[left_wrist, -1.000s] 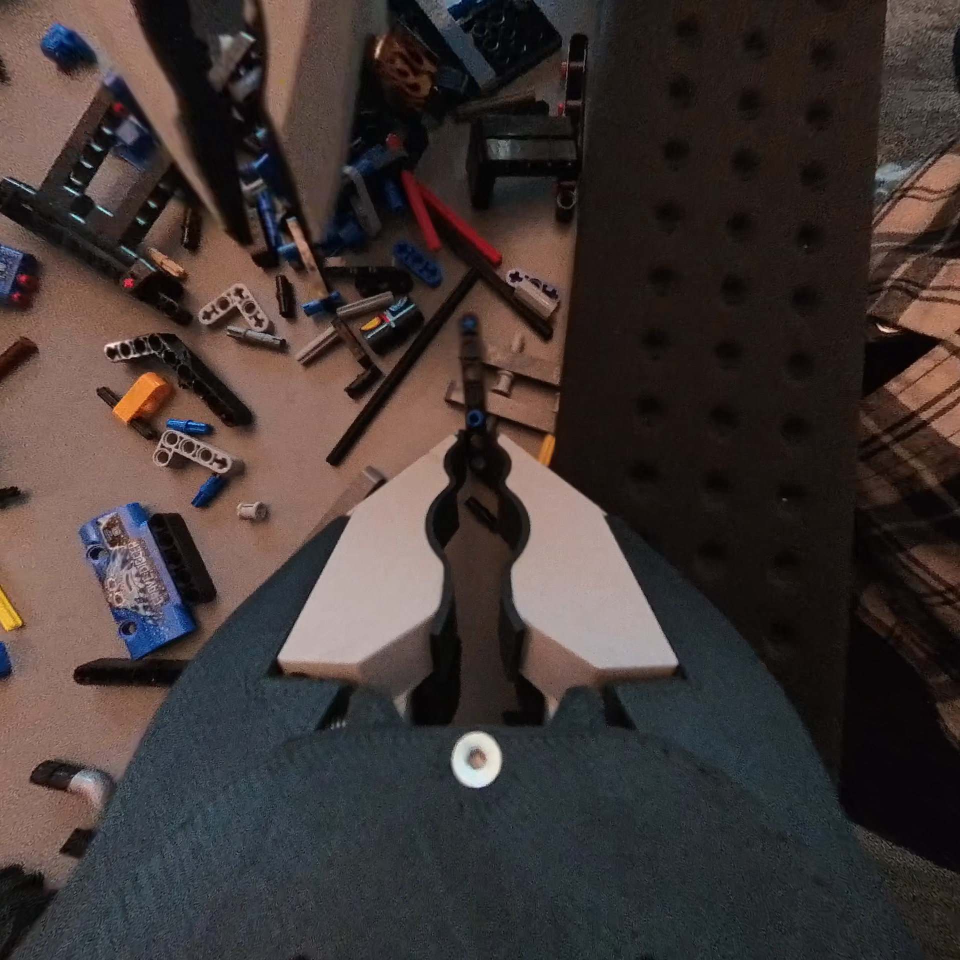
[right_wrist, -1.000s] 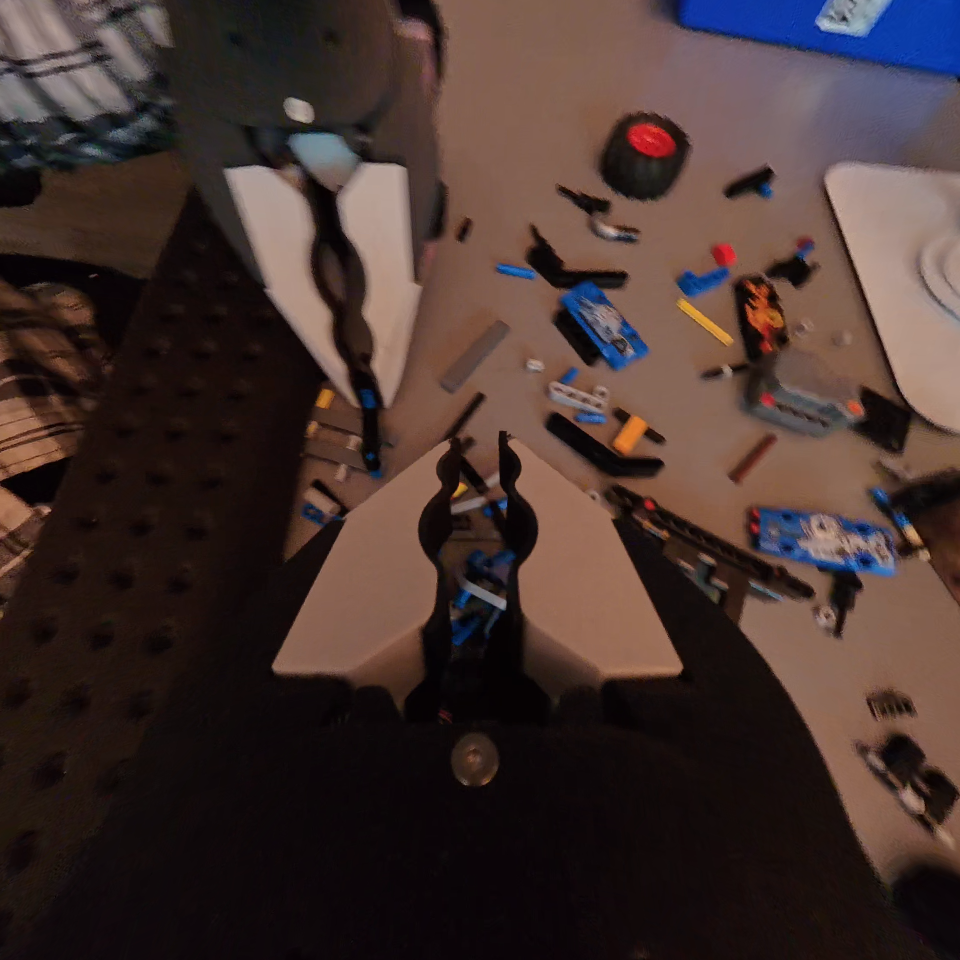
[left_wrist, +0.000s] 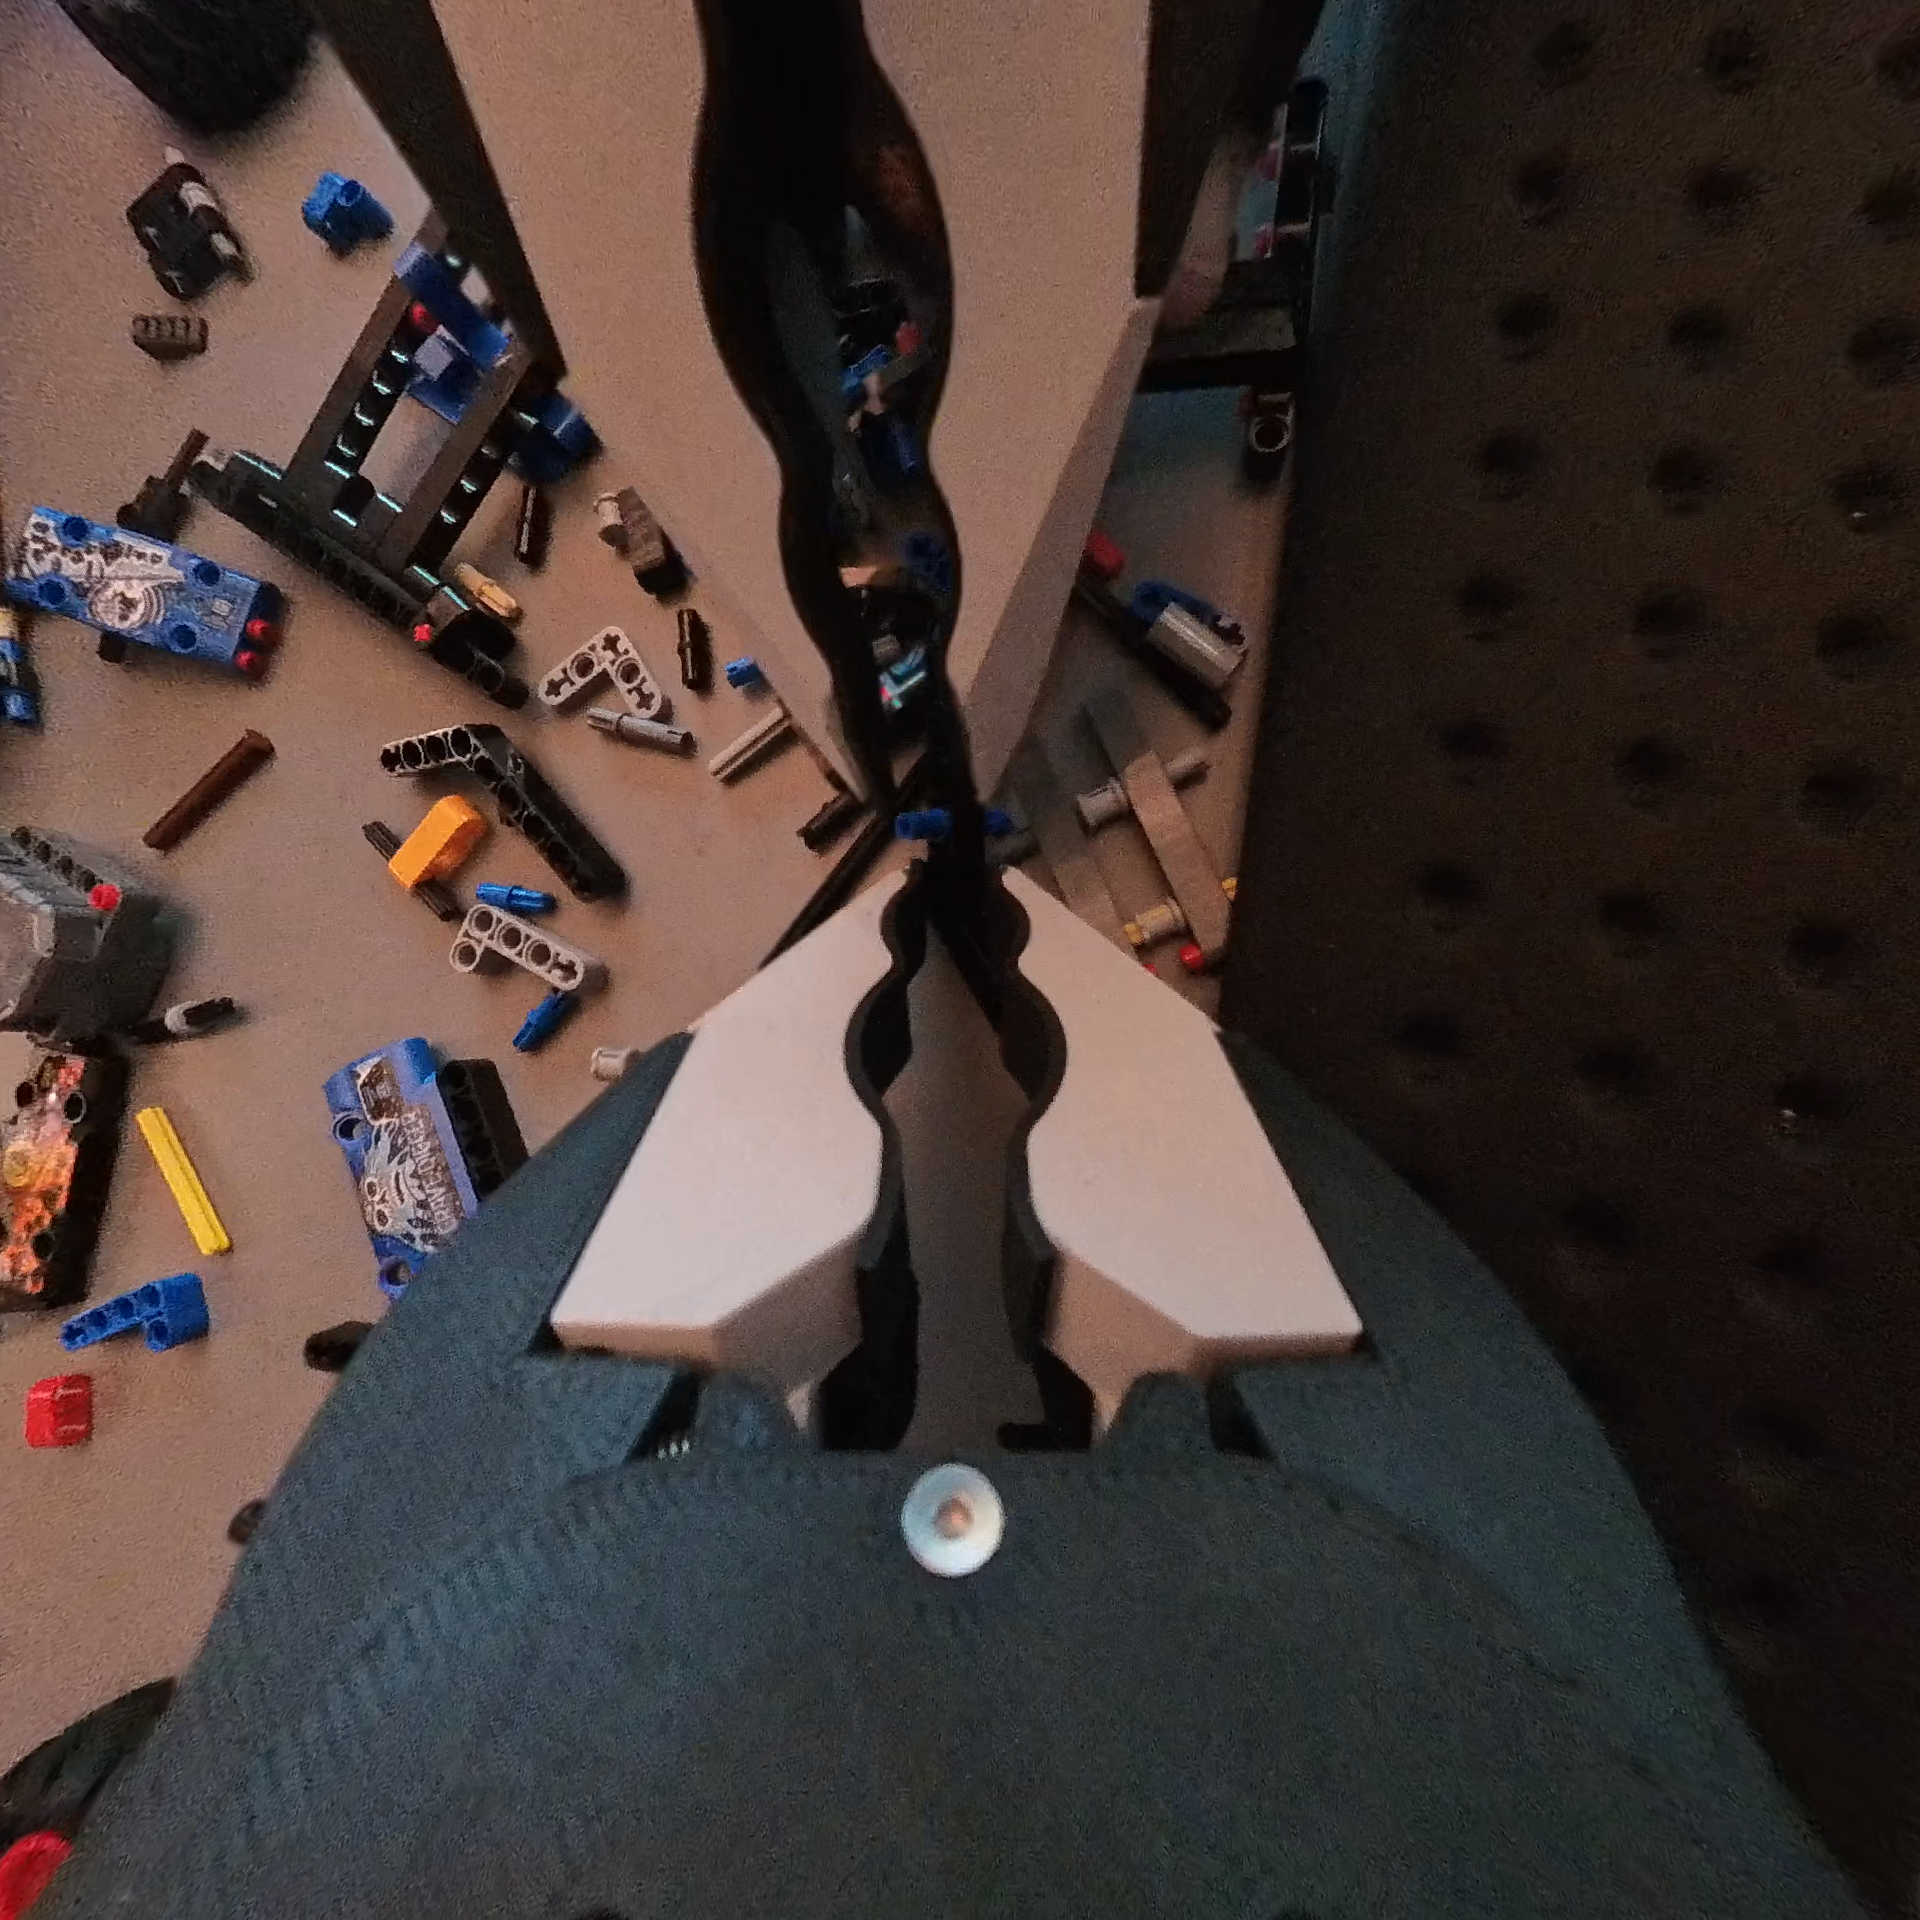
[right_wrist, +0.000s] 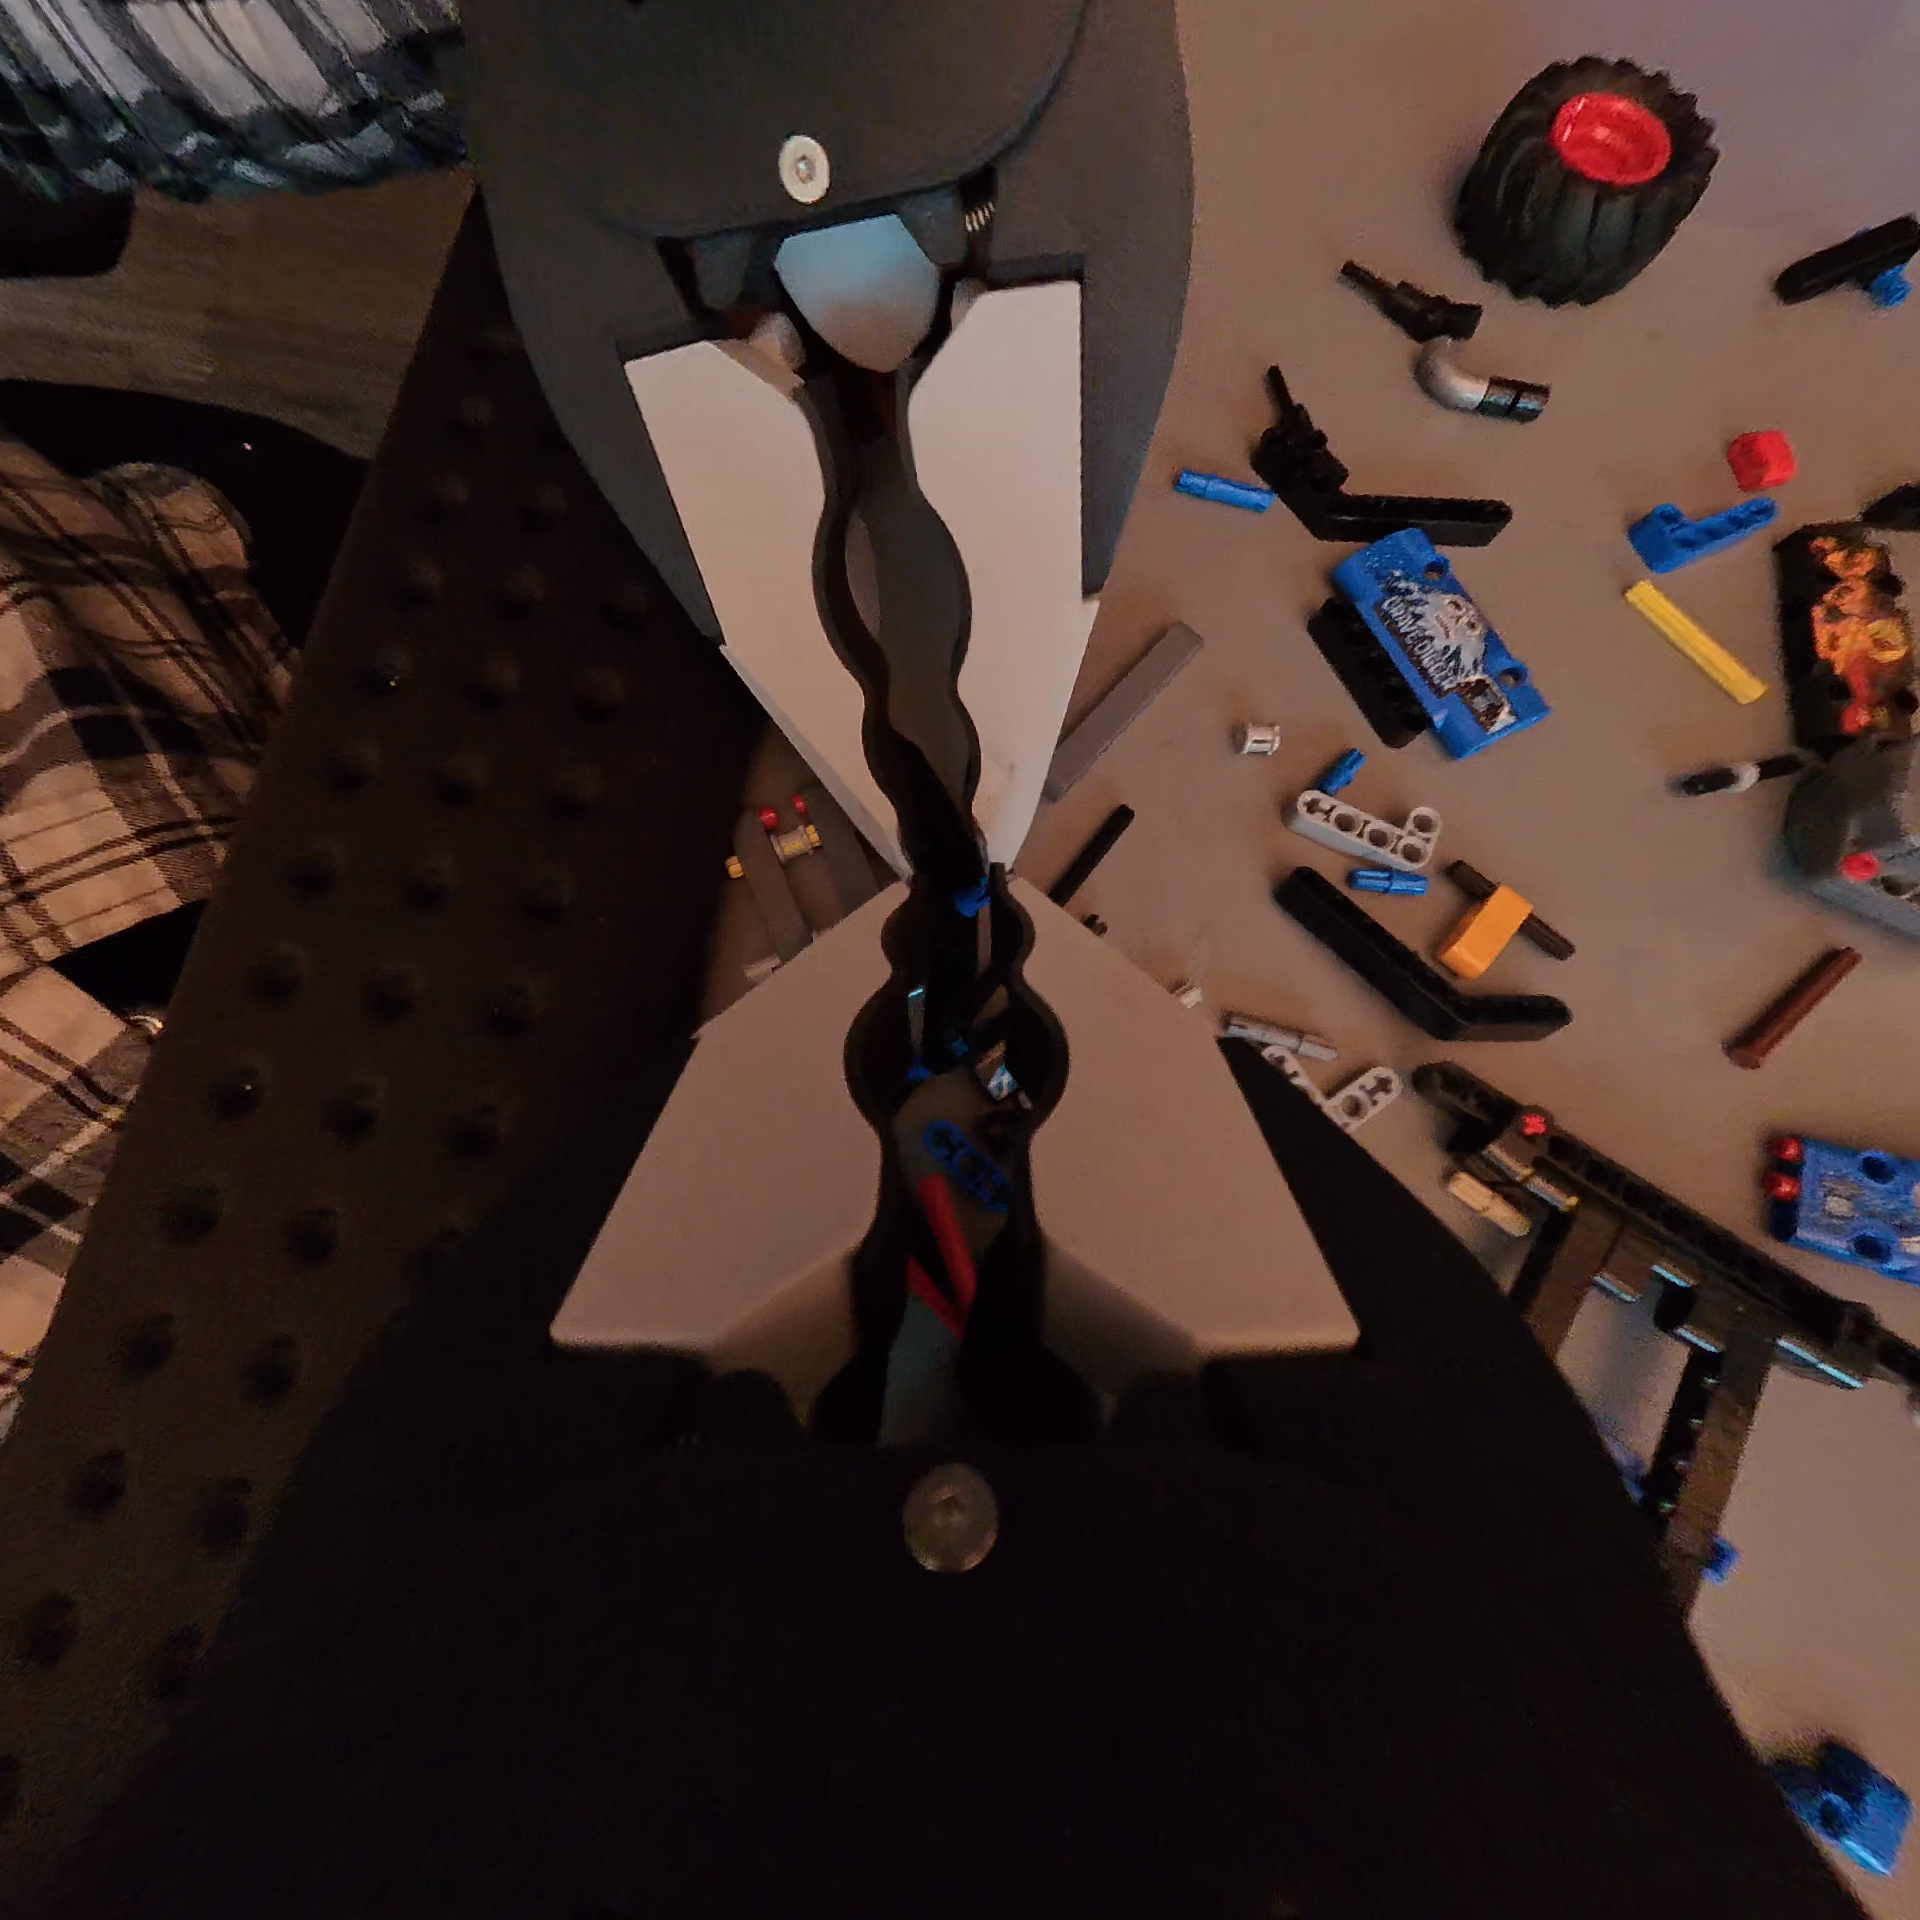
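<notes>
Black tyre (right_wrist: 1584, 182) had a red hub. Yellow bar (left_wrist: 183, 1180), orange block (left_wrist: 438, 840), small red brick (left_wrist: 58, 1410), blue printed panel (left_wrist: 400, 1153), black bent beam (left_wrist: 504, 792). Plaid cloth (right_wrist: 94, 665) was black-and-white. Gripper fingers (left_wrist: 748, 1153) white with black pads.

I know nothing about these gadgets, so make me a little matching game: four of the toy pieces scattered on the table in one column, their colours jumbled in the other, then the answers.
Pieces:
1. wheel hub
2. thin flat bar
3. printed panel
4. chunky connector

Colours:
A. orange
B. blue
C. red
D. yellow

Pairs: 1-C, 2-D, 3-B, 4-A
</notes>
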